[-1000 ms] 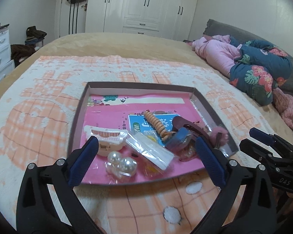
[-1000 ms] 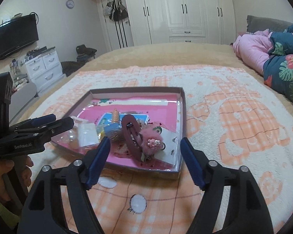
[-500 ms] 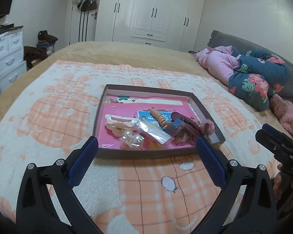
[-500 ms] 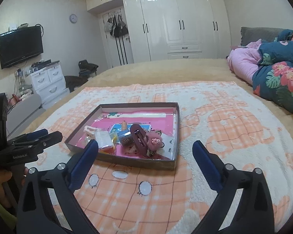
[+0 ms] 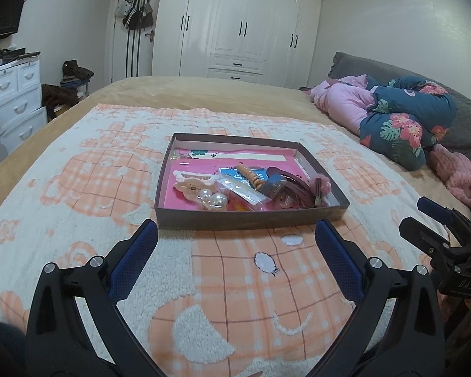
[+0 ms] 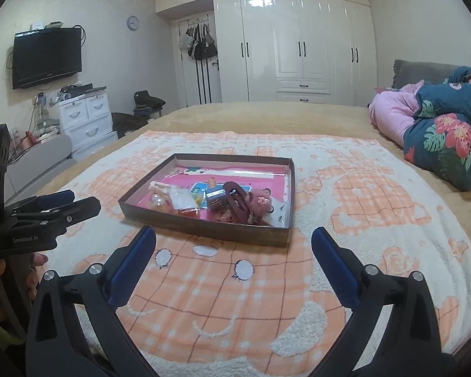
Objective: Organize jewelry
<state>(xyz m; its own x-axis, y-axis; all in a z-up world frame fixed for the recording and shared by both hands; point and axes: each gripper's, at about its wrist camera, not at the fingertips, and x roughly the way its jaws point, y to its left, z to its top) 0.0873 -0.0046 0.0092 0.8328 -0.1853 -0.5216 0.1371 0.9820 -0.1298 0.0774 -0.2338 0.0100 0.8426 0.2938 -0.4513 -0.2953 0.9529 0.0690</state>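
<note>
A shallow brown box with a pink lining [image 5: 251, 216] [image 6: 204, 227] sits on the blanket in front of both grippers. It holds pearl earrings [image 5: 215, 199], a beige hair claw [image 5: 191, 182], an orange spiral hair tie [image 5: 249, 176], a dark red hair clip [image 5: 298, 185] [image 6: 237, 199], a pink fluffy clip [image 5: 322, 185] [image 6: 262, 201] and small plastic packets [image 5: 241, 190]. My left gripper [image 5: 235, 242] is open and empty, a little short of the box's near wall. My right gripper [image 6: 234, 248] is open and empty, also just short of the box.
The box lies on a white and orange blanket [image 5: 251, 282] on a bed. Folded pink and floral bedding [image 5: 392, 116] lies at the right. A white drawer unit [image 6: 84, 119] and a wall TV [image 6: 47, 56] are at the left, wardrobes behind.
Both grippers have drawn back from over the box toward the near edge of the bed and lifted. The box and its contents have stayed put. Both stay open.
</note>
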